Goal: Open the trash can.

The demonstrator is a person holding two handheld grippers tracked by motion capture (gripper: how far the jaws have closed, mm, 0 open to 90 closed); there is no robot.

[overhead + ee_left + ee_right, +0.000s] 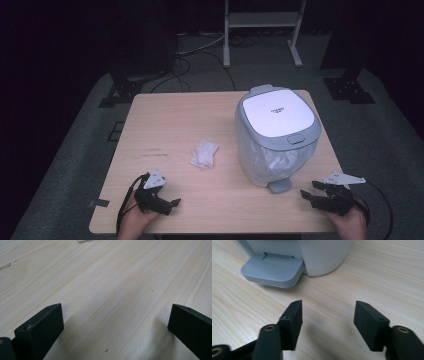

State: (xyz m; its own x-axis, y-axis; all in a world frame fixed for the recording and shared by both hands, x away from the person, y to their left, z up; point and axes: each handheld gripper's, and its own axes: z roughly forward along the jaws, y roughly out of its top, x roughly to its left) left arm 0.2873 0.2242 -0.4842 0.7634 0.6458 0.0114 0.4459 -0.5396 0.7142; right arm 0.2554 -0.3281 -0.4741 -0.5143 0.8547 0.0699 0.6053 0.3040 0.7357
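A small white and grey pedal bin (pixel 276 135) stands on the right half of the wooden table (pixel 165 120), its lid closed and its grey foot pedal (pixel 280 186) (pixel 273 270) facing the near edge. A crumpled white tissue (pixel 205 153) lies near the table's middle, left of the bin. My left gripper (pixel 170 205) (pixel 115 322) rests low at the near left, jaws wide open over bare wood. Held at the near right, my right gripper (pixel 306 196) (pixel 328 315) is open with nothing between its jaws, pointing toward the pedal a short way off.
A white metal stand (pixel 262 30) and cables lie on the grey floor beyond the table. Dark equipment bases sit at the floor's far left (pixel 122 90) and far right (pixel 347 87). Bare tabletop stretches between the two grippers.
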